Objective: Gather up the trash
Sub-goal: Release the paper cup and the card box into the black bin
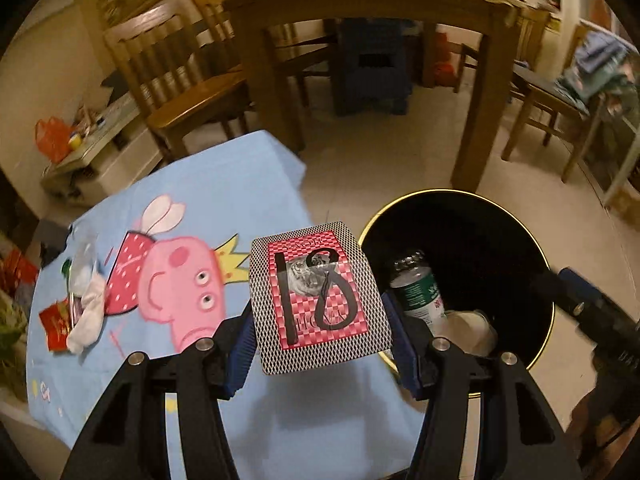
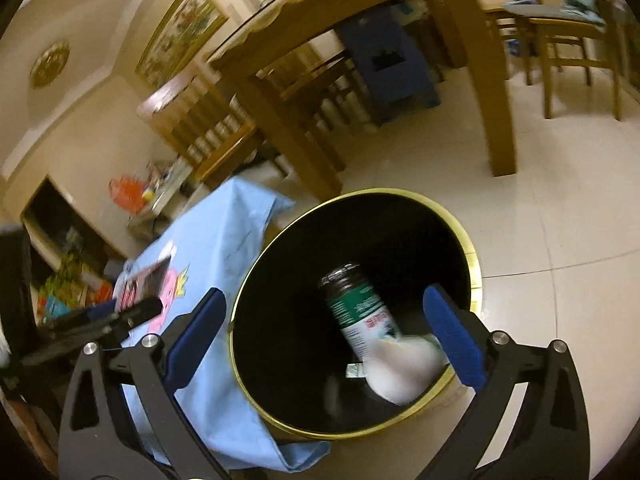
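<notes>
My left gripper [image 1: 320, 344] is shut on a playing card [image 1: 320, 300] with a red back and "18" in black marker, held over the blue Peppa Pig cloth [image 1: 192, 216] near the bin. The black bin [image 1: 480, 232] with a gold rim holds a plastic bottle [image 1: 420, 288] with a green label and crumpled white paper [image 1: 468, 328]. My right gripper [image 2: 336, 328] is open and empty above the bin [image 2: 360, 240]; the bottle [image 2: 360, 312] and white paper [image 2: 404, 364] lie below it. On the cloth's left lie a white tissue [image 1: 86, 312], a red wrapper [image 1: 56, 324] and clear plastic [image 1: 84, 256].
A wooden dining table [image 1: 360, 4] with chairs [image 1: 176, 80] stands behind on the tiled floor [image 1: 380, 160]. A dark blue stool [image 1: 372, 68] sits under it. A low shelf [image 1: 92, 140] with an orange bag [image 1: 52, 136] is at the left.
</notes>
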Action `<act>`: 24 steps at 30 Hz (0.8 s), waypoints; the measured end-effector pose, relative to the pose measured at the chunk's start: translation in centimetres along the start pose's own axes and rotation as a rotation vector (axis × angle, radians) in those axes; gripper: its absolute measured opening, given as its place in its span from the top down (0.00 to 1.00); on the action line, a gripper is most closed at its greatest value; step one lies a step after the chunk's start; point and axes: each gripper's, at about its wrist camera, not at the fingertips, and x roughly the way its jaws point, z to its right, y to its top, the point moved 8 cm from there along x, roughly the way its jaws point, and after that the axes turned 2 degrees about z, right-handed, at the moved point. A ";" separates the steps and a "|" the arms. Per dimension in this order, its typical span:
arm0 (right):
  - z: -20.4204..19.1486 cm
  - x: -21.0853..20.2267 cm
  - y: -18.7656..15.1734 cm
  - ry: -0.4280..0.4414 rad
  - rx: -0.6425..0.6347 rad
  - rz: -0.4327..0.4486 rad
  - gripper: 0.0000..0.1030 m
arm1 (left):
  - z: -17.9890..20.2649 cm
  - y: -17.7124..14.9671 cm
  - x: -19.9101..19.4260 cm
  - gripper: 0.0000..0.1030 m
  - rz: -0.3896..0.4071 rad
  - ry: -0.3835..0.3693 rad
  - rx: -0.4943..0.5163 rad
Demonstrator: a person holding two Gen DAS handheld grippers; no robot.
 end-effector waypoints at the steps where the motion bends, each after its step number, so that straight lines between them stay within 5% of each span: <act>1: 0.5 -0.8 0.2 0.001 0.018 0.019 0.05 | 0.6 0.1 0.1 0.45 0.003 -0.004 0.015; 14: 5.3 -9.8 0.7 -0.055 0.186 0.174 0.05 | 6.3 1.4 0.7 0.41 0.019 -0.087 0.130; 24: 0.7 -10.4 0.2 -0.058 0.125 0.161 0.05 | 4.9 1.1 -1.7 0.31 0.073 -0.152 0.138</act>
